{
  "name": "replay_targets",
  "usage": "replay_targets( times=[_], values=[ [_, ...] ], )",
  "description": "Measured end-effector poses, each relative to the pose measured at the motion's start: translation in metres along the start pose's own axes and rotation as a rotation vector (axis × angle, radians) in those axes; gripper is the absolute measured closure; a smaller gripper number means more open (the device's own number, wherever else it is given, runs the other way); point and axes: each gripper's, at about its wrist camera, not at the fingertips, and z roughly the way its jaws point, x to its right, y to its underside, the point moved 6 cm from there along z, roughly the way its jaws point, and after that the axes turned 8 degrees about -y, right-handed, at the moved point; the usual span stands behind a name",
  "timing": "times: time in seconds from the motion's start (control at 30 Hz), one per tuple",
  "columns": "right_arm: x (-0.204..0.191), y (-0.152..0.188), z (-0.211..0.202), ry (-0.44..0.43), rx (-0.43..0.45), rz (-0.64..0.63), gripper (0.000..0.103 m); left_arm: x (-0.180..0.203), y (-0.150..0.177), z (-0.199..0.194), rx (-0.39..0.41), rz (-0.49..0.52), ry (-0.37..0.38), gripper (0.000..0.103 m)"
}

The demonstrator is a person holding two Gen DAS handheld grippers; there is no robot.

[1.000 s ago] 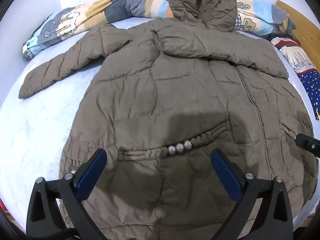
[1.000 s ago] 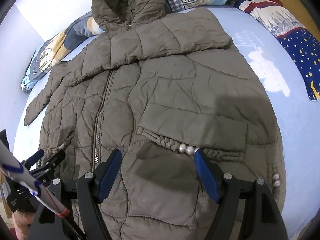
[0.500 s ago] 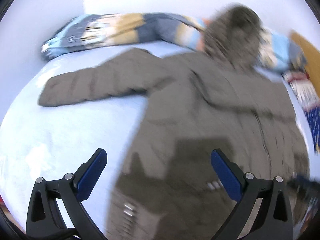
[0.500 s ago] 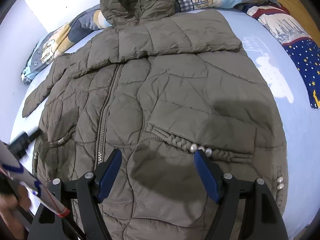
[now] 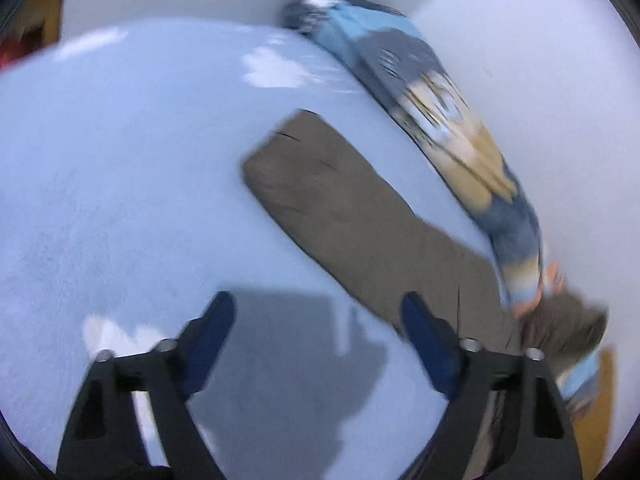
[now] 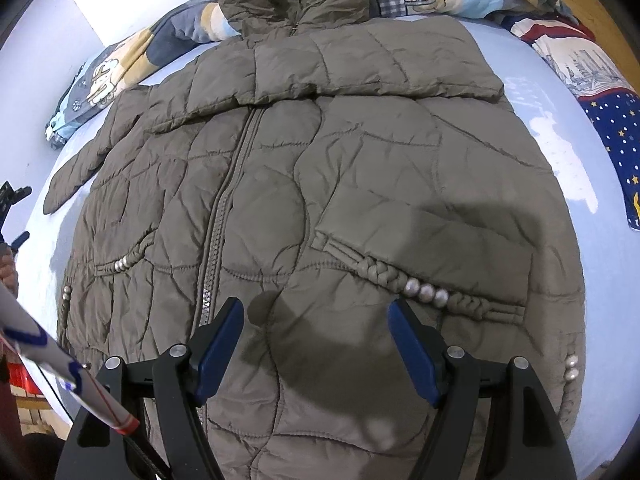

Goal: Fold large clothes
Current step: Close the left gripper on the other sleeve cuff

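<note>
An olive quilted hooded jacket (image 6: pixel 360 184) lies front up on the light blue bed (image 6: pixel 600 280), zipped, with its right sleeve folded across the chest. Its other sleeve (image 5: pixel 360 216) stretches out over the sheet in the blurred left wrist view. My left gripper (image 5: pixel 318 324) hovers over bare sheet beside that sleeve, its jaws closing with nothing between them. My right gripper (image 6: pixel 316 324) hangs open above the jacket's lower front near a braided pocket with silver beads (image 6: pixel 424 292), holding nothing.
A patterned blue and tan quilt (image 6: pixel 120 64) is bunched along the head of the bed by the white wall. A navy starred cloth (image 6: pixel 612 128) lies at the right edge. A hand (image 6: pixel 8 276) shows at the far left of the right wrist view.
My left gripper has swung off the jacket's body out to the spread sleeve, rolling as it went, and its jaws have narrowed. The right gripper has hardly moved.
</note>
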Motion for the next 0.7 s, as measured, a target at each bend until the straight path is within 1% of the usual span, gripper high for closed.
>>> replay_targets(
  times=[0.03,0.07,0.1,0.17,0.27,0.4,0.5,0.57,0.63,0.67,0.7],
  values=[
    [0.000,0.000,0.000,-0.001,-0.001,-0.001,0.024,-0.010,-0.009,0.007,-0.004,-0.036,0.015,0.030],
    [-0.001,0.000,0.001,-0.002,-0.004,-0.004,0.024,-0.017,-0.016,0.012,-0.004,-0.052,0.025,0.037],
    [-0.002,-0.001,0.003,-0.001,-0.007,-0.009,0.024,-0.022,-0.023,0.018,-0.006,-0.066,0.041,0.040],
    [-0.004,-0.001,0.007,0.009,-0.012,-0.020,0.024,-0.024,-0.030,0.031,-0.029,-0.105,0.086,0.044],
    [-0.005,0.000,0.012,0.015,-0.020,-0.027,0.023,-0.022,-0.035,0.045,-0.038,-0.150,0.154,0.045],
    [-0.005,-0.003,0.016,0.017,-0.022,-0.018,0.022,-0.017,-0.046,0.059,-0.024,-0.173,0.199,0.045],
    [-0.005,-0.005,0.019,0.019,-0.023,-0.024,0.022,-0.019,-0.050,0.075,-0.023,-0.203,0.190,0.045],
    [-0.004,-0.005,0.020,0.016,-0.026,-0.025,0.022,-0.022,-0.051,0.080,0.001,-0.240,0.208,0.045],
    [-0.003,-0.005,0.021,0.016,-0.028,-0.026,0.021,-0.018,-0.055,0.083,0.026,-0.242,0.219,0.045],
    [-0.003,-0.005,0.022,0.020,-0.029,-0.029,0.021,-0.014,-0.056,0.084,0.038,-0.227,0.221,0.050],
    [-0.004,-0.005,0.023,0.022,-0.029,-0.031,0.021,-0.010,-0.058,0.085,0.046,-0.205,0.217,0.072]
  ],
)
